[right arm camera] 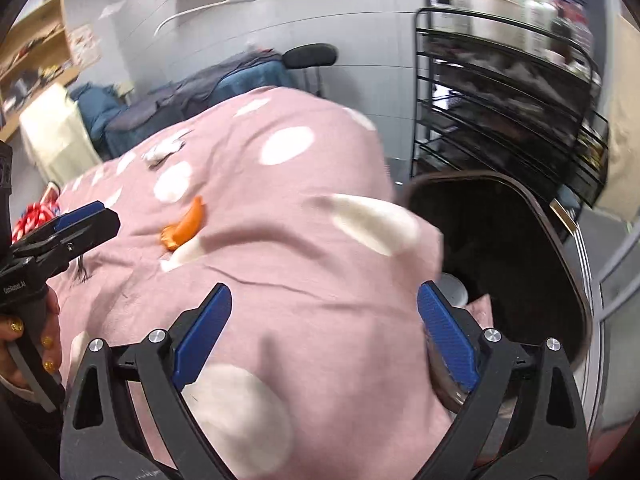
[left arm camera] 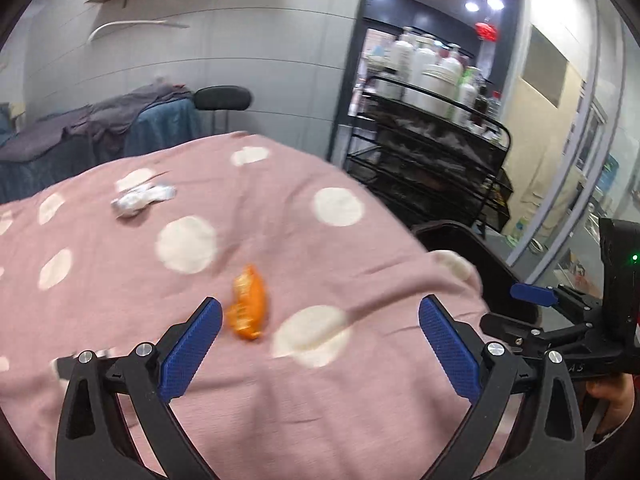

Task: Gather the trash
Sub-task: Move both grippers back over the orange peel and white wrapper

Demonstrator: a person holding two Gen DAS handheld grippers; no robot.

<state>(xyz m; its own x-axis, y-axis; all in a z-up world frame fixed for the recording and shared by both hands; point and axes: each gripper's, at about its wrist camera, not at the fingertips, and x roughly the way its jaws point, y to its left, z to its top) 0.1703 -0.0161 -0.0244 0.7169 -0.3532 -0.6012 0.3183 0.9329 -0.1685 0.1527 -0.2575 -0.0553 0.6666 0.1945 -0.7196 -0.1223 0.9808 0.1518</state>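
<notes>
Near the left hand-held gripper (left arm camera: 320,344), whose jaws stand wide apart and empty, an orange wrapper (left arm camera: 247,307) lies on the pink bed cover (left arm camera: 280,220), just off its left pad. Shift slightly left to centre the wrapper between the pads, press lightly into the soft cover, and close without pinching cloth. Your right hand-held gripper (right arm camera: 324,340) is also apart, empty, beside the dark bin (right arm camera: 520,248). A white crumpled scrap (left arm camera: 142,198) waits farther off. Blur hides what both scraps really are, and the bin's inside is too dark to read.
</notes>
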